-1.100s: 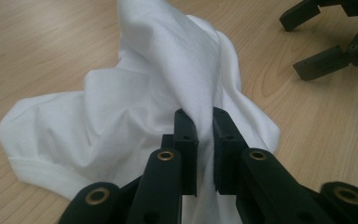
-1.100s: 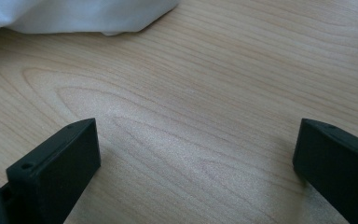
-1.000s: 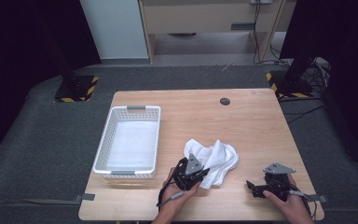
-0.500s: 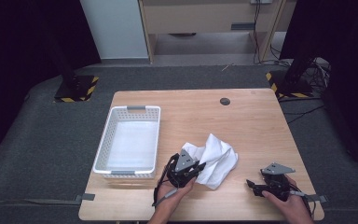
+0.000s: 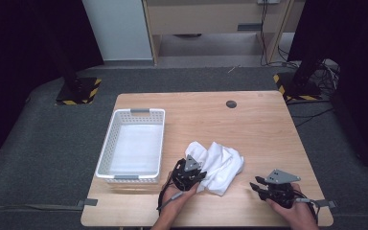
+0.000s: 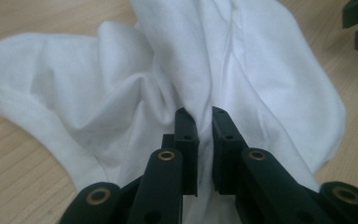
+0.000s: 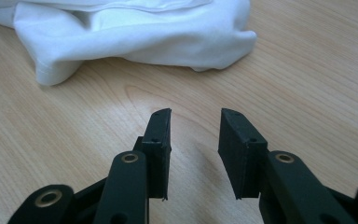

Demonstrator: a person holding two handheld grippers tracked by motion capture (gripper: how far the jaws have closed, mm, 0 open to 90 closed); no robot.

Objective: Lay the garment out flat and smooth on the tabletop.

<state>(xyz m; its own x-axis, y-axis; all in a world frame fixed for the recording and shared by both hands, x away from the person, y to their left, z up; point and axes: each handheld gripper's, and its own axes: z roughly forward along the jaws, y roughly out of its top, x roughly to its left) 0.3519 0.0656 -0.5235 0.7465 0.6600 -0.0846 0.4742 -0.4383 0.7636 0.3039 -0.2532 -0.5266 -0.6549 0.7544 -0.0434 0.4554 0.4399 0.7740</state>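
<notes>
At the lower middle of the high view, on the wooden table [image 5: 268,129], lies one white cloth [image 5: 220,165], crumpled into soft folds with a hemmed edge showing, its bulk spreading up and right from the left gripper [image 5: 191,173]. In the left gripper view that cloth [image 6: 121,93] bunches into a ridge pinched between the two black jaws, which stand nearly closed on the fabric. One white plastic basket [image 5: 133,143] with slotted walls sits just left of the cloth. There are two grippers: the right gripper [image 5: 259,188] rests at lower right, apart from the cloth. Its jaws have just been closing and stand partly apart with nothing between them, over bare wood [image 7: 205,116]. One dark round disc [image 5: 231,104] lies near the table's far edge.
</notes>
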